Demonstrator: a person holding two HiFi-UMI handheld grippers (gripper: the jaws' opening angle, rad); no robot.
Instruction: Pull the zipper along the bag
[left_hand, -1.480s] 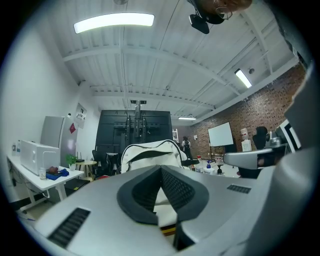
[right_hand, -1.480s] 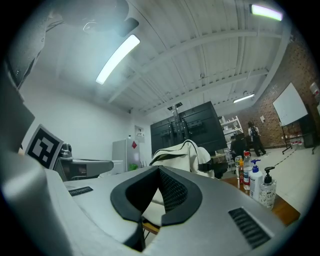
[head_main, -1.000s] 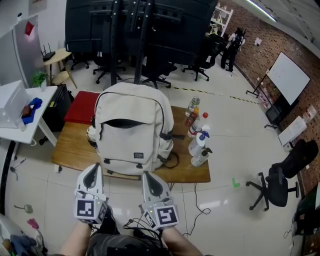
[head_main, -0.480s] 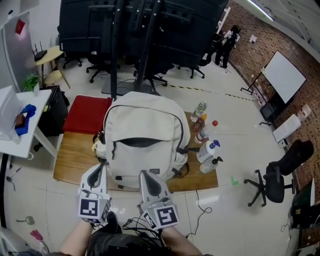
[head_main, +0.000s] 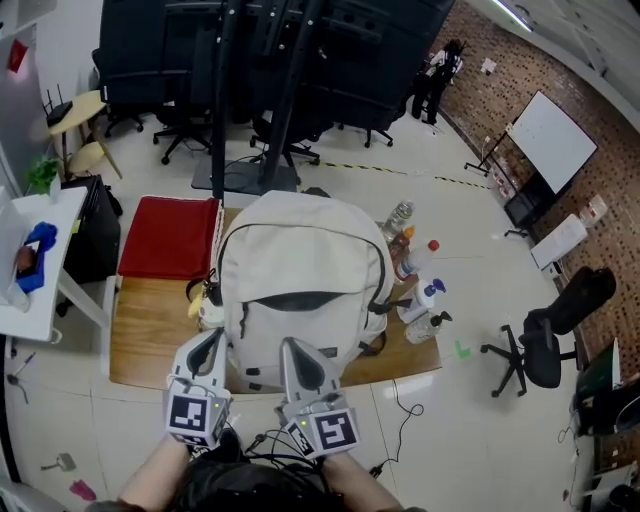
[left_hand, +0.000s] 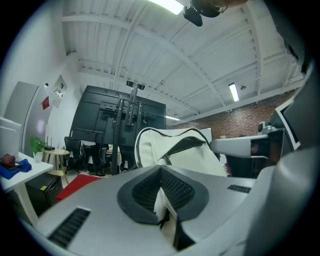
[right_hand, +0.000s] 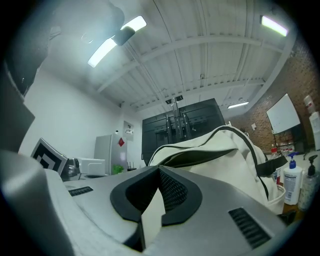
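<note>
Pretty much nothing is done yet: the cream backpack (head_main: 300, 265) stands upright on the wooden desk (head_main: 150, 335), and its front pocket zipper (head_main: 300, 300) gapes open in a dark curve (I can't judge the main compartment zip from here). The left claw (head_main: 212, 338) and right claw (head_main: 288, 346) hover low in front of the bag, both pinched closed with nothing in them. So the whole job is left for the 2 of them: find the pull, which I can't spot, and run it along.
</note>
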